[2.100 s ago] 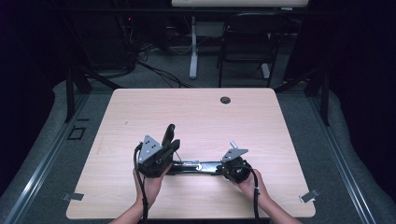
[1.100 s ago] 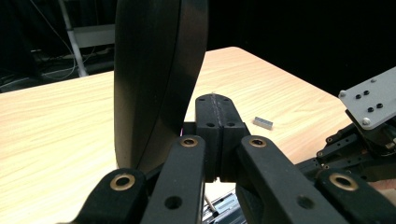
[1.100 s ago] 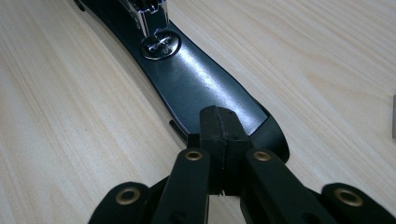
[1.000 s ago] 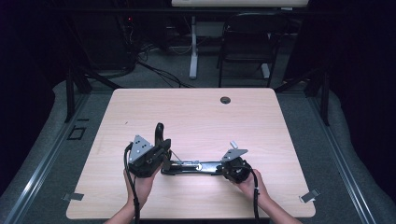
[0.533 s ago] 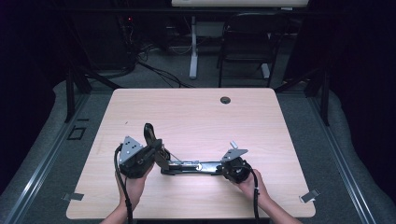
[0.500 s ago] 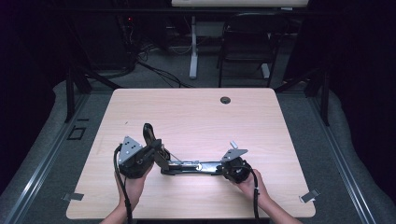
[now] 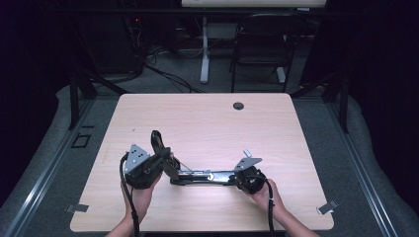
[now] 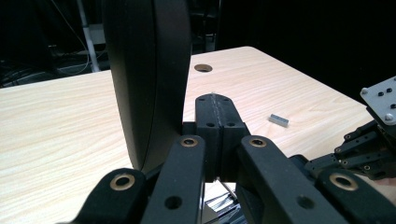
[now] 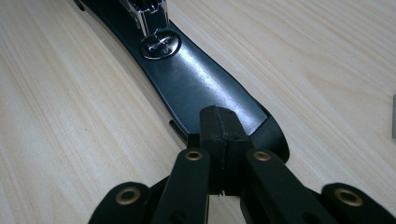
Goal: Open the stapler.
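Observation:
A black stapler (image 7: 202,176) lies open on the wooden table (image 7: 207,123), base flat and pointing right. Its top arm (image 7: 158,143) stands upright at the left end. My left gripper (image 7: 165,160) sits just right of that arm; in the left gripper view the arm (image 8: 149,70) rises against the left side of the shut jaws (image 8: 217,100), with nothing between them. My right gripper (image 7: 237,177) is at the base's right end. In the right gripper view its shut jaws (image 9: 219,116) rest on the glossy base (image 9: 196,79), below the metal anvil (image 9: 160,45).
A small grey strip of staples (image 7: 247,153) lies on the table just behind the right gripper, also the strip (image 8: 279,120) in the left gripper view. A round cable hole (image 7: 238,105) sits near the far edge. A chair (image 7: 262,44) and cables stand beyond the table.
My left hand has shifted left, and the stapler's top arm has swung from leaning right to upright, a little further left. The right gripper and the base have stayed put.

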Available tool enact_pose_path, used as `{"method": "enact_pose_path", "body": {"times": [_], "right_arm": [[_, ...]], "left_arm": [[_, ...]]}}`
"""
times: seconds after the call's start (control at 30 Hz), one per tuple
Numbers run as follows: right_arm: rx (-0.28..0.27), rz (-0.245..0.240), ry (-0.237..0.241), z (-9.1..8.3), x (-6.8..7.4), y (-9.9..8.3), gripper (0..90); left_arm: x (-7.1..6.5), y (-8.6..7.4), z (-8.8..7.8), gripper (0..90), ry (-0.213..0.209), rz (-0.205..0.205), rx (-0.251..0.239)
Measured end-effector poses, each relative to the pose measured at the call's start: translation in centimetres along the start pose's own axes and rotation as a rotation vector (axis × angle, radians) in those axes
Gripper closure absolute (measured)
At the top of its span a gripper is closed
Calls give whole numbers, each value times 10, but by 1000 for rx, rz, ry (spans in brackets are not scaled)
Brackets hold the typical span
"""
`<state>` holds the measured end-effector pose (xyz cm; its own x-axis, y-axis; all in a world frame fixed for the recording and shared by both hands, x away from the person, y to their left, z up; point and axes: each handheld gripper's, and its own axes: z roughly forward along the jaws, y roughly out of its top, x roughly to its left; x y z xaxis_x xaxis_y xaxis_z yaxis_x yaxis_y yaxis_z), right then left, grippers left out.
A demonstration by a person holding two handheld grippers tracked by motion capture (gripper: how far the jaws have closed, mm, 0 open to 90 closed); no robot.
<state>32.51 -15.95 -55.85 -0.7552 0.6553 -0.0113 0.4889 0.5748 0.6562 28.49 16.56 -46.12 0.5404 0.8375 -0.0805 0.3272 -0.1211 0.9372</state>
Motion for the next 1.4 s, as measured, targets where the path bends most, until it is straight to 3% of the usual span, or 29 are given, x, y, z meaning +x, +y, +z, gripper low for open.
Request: {"method": "enact_pose_path", "body": {"times": [0.13,0.33,0.43,0.7,0.9,1.1,1.17,1.27,1.4], "right_arm": [[1,-1,-2,0,0,0,900],[-2,-1,-1,-1,0,0,900],[9,2,0,0,0,1,900],[3,4,4,0,-1,0,900],[-3,6,7,0,-3,-1,871],[14,-18,21,-2,-6,0,846],[20,-15,0,-2,-6,0,830],[38,5,-15,-4,-10,1,777],[29,29,-11,-7,-15,0,717]], "left_arm": [[4,-2,-5,900,25,-5,-2],[38,-8,-15,900,88,-105,-10],[45,-12,-15,900,95,-151,2],[50,-14,-11,900,106,-167,19],[45,-11,-12,900,102,-122,9],[34,-8,-8,864,27,-68,27],[29,-7,-6,837,-29,-53,39],[19,-7,-1,787,-115,-46,84],[8,-8,5,668,-179,7,150]]}}
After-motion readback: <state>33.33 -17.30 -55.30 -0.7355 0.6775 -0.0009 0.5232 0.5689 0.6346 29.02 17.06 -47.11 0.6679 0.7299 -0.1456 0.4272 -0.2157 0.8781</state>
